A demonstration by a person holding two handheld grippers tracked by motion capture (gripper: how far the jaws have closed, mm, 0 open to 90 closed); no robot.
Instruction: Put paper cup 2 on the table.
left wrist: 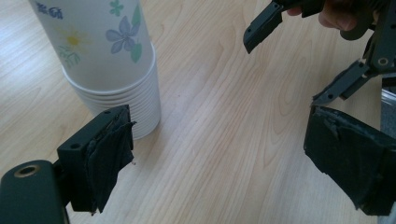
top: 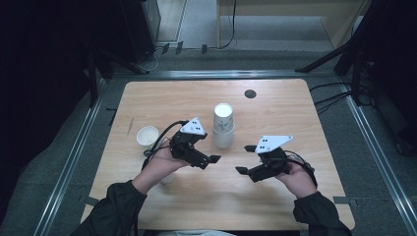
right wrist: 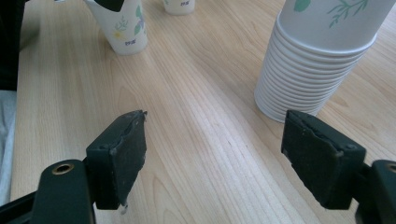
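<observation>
Stack of paper cups (top: 223,125) standing mouth-down near table (top: 295,103) centre, toward the far half, untouched. Left gripper (top: 211,160) and right gripper (top: 243,158) both poised on the near side of it, tips turned inward toward each other, neither in contact with anything. Jaws of each spread wide and empty (padding on the left pair frayed and peeling). Judged a staging posture: one tool either side of the stack's near face, presumably to steady the pile with one and draw a cup off with the other.

Single cup (top: 147,135) upright, mouth open, at far left beyond the left hand (top: 164,164); a second one (top: 167,178) tucked close under that wrist, mostly hidden from above. Likely already separated and set aside, clear of the working area.

From the left gripper view: flower print and stacked rims (left wrist: 133,100) of the pile at close range, just beyond its own left pad, plus the other tool (left wrist: 327,56) opposite. From the right gripper view: rim count clearer (right wrist: 299,70), and the two loose cups (right wrist: 122,25) seen standing well apart from the pile. From the high view alone: round dark grommet (top: 250,93) at the far edge, and true spacing between both tools and the stack.
</observation>
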